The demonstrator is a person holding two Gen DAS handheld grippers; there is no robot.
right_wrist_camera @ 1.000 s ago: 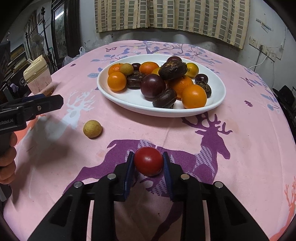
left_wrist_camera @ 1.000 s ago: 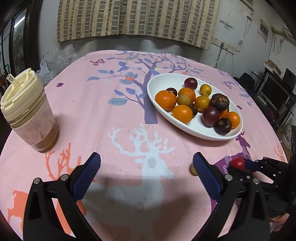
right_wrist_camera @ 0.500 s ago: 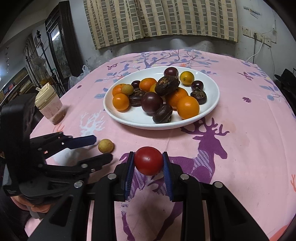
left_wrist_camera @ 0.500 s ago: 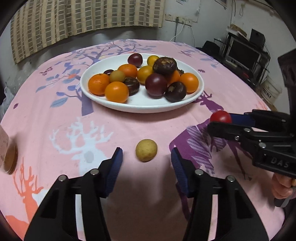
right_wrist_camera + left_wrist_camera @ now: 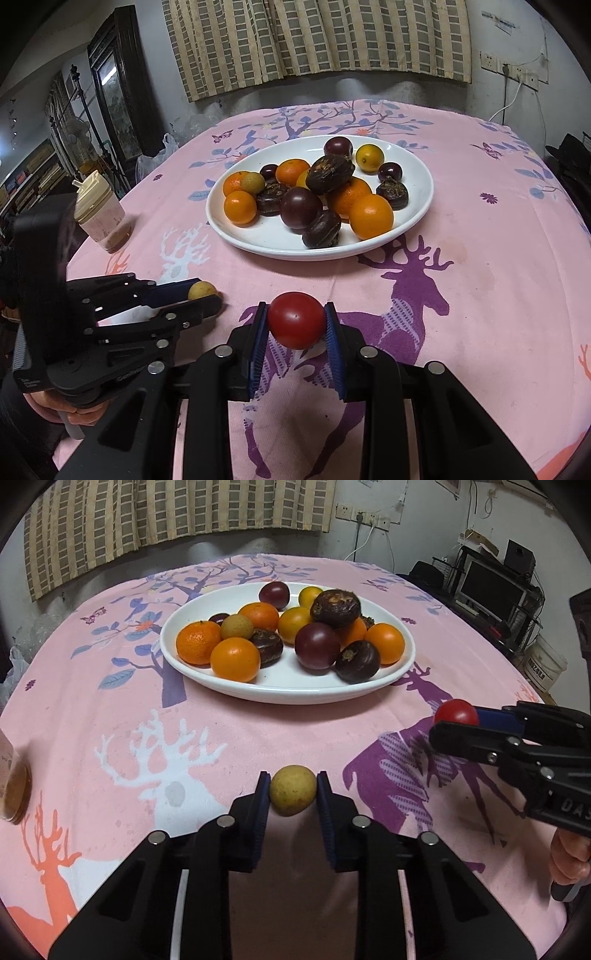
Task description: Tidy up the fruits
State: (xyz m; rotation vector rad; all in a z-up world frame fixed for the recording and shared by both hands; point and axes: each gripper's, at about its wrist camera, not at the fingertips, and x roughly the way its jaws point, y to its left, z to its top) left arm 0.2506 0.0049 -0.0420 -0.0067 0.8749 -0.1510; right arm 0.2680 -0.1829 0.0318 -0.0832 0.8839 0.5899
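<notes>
Fruit is sitting heaped on a white plate (image 5: 288,696) in the upper middle of both frames — oranges, dark purple plums, brown wrinkled fruit and a small pale one among them. The plate is resting on the pink worktop (image 5: 110,716), which is printed with deer and trees.

In the left wrist view, the left gripper (image 5: 292,794) is pinching a small yellow-green fruit (image 5: 292,790) between its blue-padded fingers (image 5: 261,805) at the lower centre of the frame, low over the cloth and well short of the plate; whether the fruit is touching the cloth cannot be told. At the right edge of that view, the right gripper (image 5: 456,720) is showing side-on.

In the right wrist view, the right gripper (image 5: 296,321) is clamping a red tomato (image 5: 296,319) between its fingers at the lower centre, just clear of the cloth — again on the near side of the plate. The left gripper (image 5: 201,295) with its yellow-green fruit (image 5: 199,290) is sitting at the lower left, and a lidded cup (image 5: 99,214) is standing at the left edge.
</notes>
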